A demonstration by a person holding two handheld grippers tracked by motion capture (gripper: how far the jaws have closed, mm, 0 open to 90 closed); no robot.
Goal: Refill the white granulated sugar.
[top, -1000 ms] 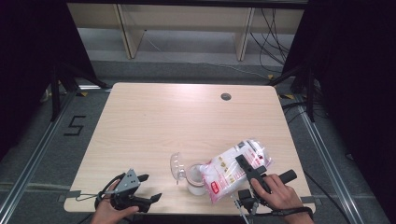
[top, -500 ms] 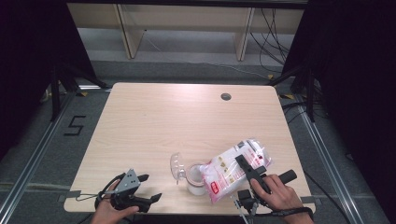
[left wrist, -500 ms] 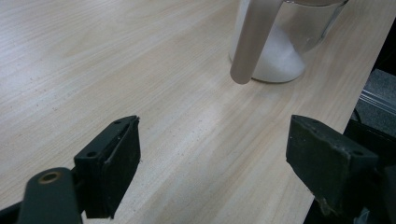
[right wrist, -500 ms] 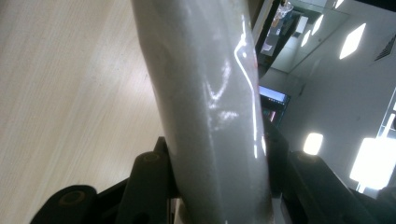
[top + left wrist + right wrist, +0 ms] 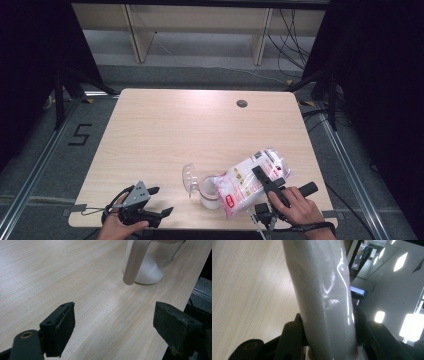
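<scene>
A clear plastic bag of white powder (image 5: 247, 181) with red print is tilted, its lower end over a clear jar (image 5: 210, 192) near the table's front edge. My right gripper (image 5: 263, 178) is shut on the bag; in the right gripper view the bag (image 5: 324, 295) runs up between the two jaws. The jar (image 5: 152, 262) holds a heap of white powder, and its clear hinged lid (image 5: 189, 177) hangs open to the left. At the front left my left gripper (image 5: 159, 201) lies low over the table, open, with nothing between its fingers (image 5: 60, 327).
The wooden table (image 5: 190, 130) has a small round cable hole (image 5: 242, 103) at the back right. Its front edge runs just under both hands. A floor mark "5" (image 5: 80, 135) lies to the left, and shelf legs and cables stand behind.
</scene>
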